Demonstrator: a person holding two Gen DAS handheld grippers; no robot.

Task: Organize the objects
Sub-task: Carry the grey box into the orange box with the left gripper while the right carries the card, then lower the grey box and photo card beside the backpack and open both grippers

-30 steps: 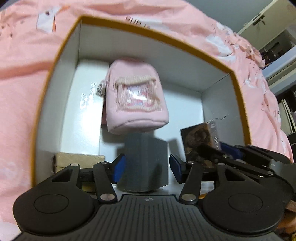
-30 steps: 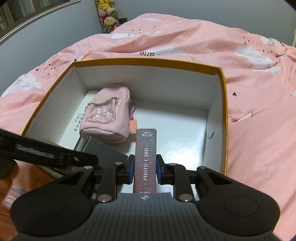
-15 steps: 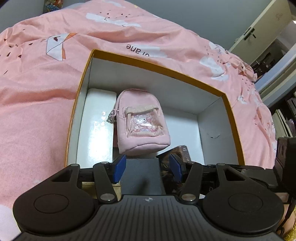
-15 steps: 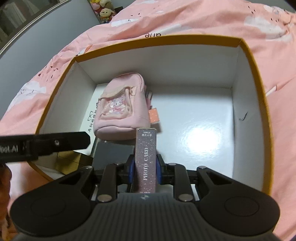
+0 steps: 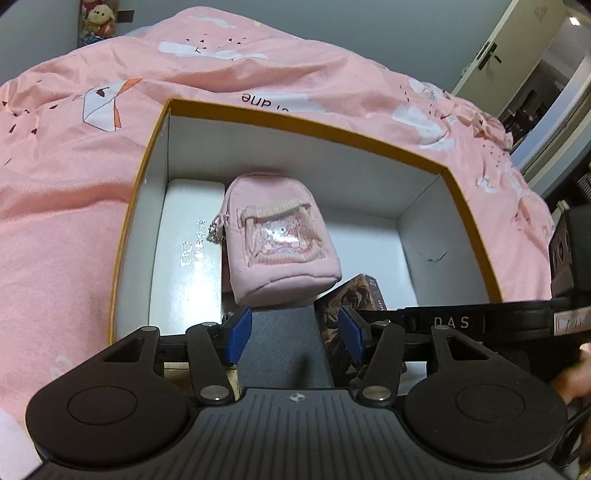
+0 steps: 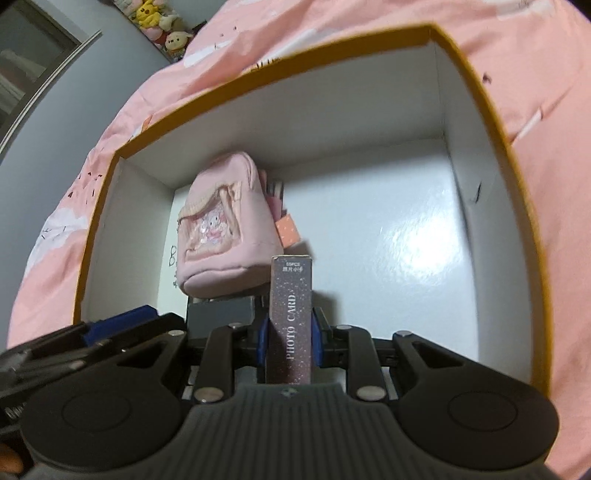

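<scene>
While clamped in the right gripper (image 6: 289,341), the box (image 6: 290,317) reads — "PHOTO CARD".

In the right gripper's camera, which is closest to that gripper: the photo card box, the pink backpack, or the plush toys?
1. Photo card box: between the right gripper's pads.
2. Pink backpack: ahead, slightly left, inside the cardboard box.
3. Plush toys: beyond the bed, top left.
</scene>
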